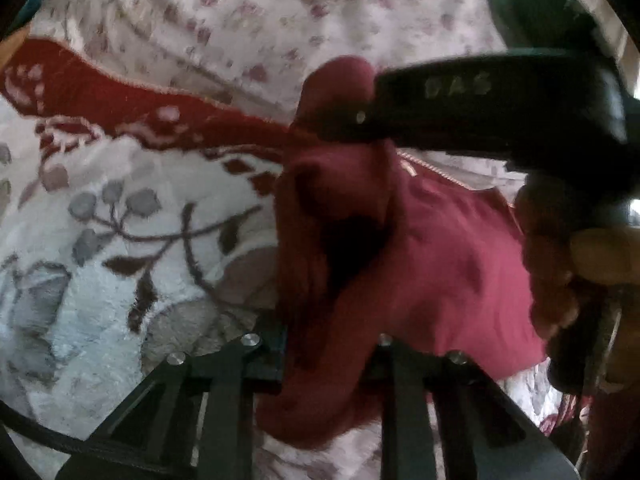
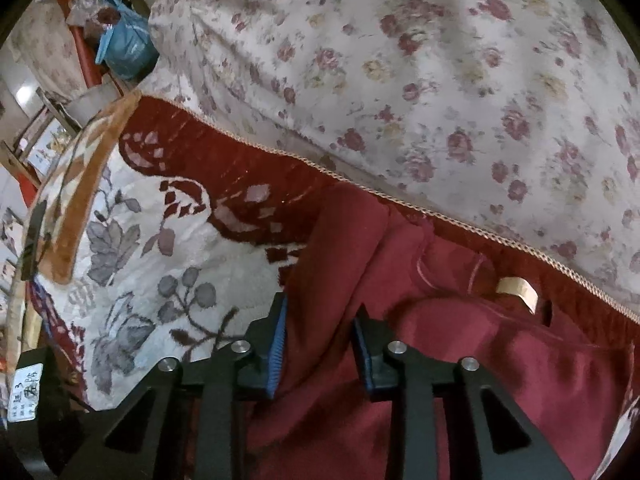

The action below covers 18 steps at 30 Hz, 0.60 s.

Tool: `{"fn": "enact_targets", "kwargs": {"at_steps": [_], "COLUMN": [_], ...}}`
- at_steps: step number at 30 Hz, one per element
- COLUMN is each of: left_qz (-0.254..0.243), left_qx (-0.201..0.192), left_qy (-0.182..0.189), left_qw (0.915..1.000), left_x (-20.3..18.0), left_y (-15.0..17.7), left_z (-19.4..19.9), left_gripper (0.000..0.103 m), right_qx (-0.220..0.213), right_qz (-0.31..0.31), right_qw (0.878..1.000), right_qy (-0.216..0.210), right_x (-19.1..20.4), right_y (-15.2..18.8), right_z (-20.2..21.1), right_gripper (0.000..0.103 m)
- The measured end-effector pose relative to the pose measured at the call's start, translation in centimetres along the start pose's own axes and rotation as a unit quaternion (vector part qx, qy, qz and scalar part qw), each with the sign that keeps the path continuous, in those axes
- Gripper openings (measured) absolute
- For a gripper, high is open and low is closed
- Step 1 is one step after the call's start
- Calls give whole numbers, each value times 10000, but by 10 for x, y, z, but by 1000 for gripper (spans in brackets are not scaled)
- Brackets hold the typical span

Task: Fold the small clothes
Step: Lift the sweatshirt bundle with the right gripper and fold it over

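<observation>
Holding a bunch of dark red cloth, the left hand-held gripper (image 1: 324,354) has its jaws squeezed narrow on a thick fold of the red garment (image 1: 440,248). In that view the right hand-held gripper (image 1: 472,100) shows at about 2 o'clock, with a person's hand (image 1: 560,264) wrapped around its handle at 3 o'clock. In the right wrist view the right hand-held gripper (image 2: 318,344) sits at 6 o'clock, and a ridge of the red garment (image 2: 420,360) runs up between its jaws. Both blue pads (image 2: 278,344) look pressed on the cloth, so I think it is holding that ridge too. The garment lies on a fluffy white blanket (image 2: 160,248) with grey flowers and a dark red border, and it fills the view from 4 to 6 o'clock. A flowery bedsheet (image 2: 440,60) covers the bed from 12 to 3 o'clock. I think the garment is soft, light and floppy. It will sag and bunch up when lifted, so it is best to pinch it at an edge or a corner, not in the middle. A small tan tag (image 2: 516,286) sits at 4 o'clock, maybe by the neck. I count one garment, one tag, one blanket, one sheet, two grippers and one hand.
</observation>
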<state>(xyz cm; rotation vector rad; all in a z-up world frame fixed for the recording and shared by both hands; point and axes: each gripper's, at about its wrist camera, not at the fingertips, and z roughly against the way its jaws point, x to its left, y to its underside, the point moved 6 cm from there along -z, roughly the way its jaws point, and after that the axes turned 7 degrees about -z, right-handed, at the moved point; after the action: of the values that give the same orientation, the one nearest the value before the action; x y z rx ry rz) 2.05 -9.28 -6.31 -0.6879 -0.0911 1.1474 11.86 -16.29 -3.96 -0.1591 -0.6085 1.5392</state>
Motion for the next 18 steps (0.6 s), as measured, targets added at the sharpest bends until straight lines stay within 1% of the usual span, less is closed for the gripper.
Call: {"fn": "enact_targets", "kwargs": {"at_steps": [1, 4, 6, 8, 10, 12, 14, 18], "left_qz": [-98, -129, -304, -492, -724, -1041, -1333, -1734], "left_qx": [-89, -229, -294, -300, -252, -200, -113, 95], "left_qy": [-28, 161, 181, 234, 299, 366, 357, 411], "left_qw": [9999, 9995, 9989, 9981, 9966, 9937, 9904, 9840], "left_x": [-7, -30, -50, -71, -100, -133, -162, -212], "left_y": [-2, -9, -12, -16, -21, -25, -26, -21], "left_z": [6, 20, 30, 34, 34, 31, 23, -4], "left_gripper": [16, 16, 16, 16, 16, 16, 16, 16], "right_qx": [-52, -146, -226, -361, -473, -624, -709, -743], "right_qz": [-42, -166, -231, -271, -290, -362, -497, -889], "right_qw": [10000, 9997, 9992, 9987, 9982, 9973, 9962, 9931], "right_qy": [-29, -144, -222, -245, -206, -109, -20, 159], "right_x": [-5, -19, -30, -46, -59, -80, -103, -159], "right_y": [1, 3, 4, 6, 8, 11, 17, 34], "right_z": [6, 25, 42, 68, 88, 110, 125, 143], "right_gripper": [30, 28, 28, 28, 28, 28, 26, 25]}}
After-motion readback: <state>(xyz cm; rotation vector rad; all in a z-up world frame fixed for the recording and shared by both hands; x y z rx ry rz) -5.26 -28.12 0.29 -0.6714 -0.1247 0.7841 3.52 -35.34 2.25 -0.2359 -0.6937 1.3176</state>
